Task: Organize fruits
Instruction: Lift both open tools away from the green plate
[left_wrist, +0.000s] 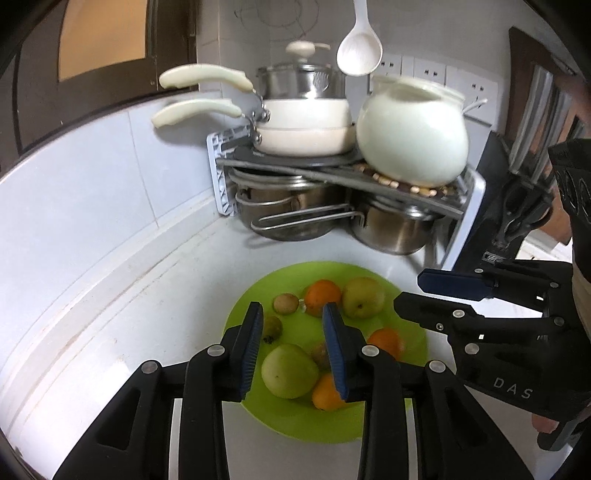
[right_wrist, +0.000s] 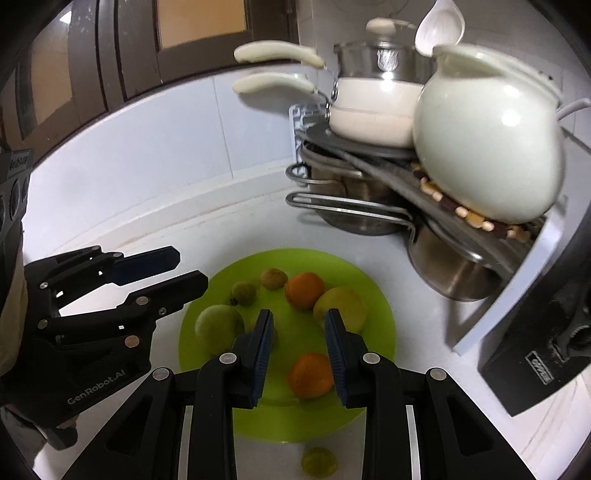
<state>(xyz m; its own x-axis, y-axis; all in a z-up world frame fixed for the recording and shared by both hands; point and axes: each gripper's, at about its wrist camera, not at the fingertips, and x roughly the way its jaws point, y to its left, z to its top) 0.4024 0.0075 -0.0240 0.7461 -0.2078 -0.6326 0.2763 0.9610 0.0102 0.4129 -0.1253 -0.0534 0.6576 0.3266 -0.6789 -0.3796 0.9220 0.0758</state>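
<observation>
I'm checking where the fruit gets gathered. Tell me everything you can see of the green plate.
The green plate is a bright lime, round, flat dish, smooth and plastic-looking, lying level on the white counter in front of the pot rack. It carries oranges, pale green apple-like fruits and a few small brownish fruits, spread loosely with bare patches between them. One small yellowish fruit lies off it on the counter near its front edge. Both grippers hang above it; neither touches it.
</observation>
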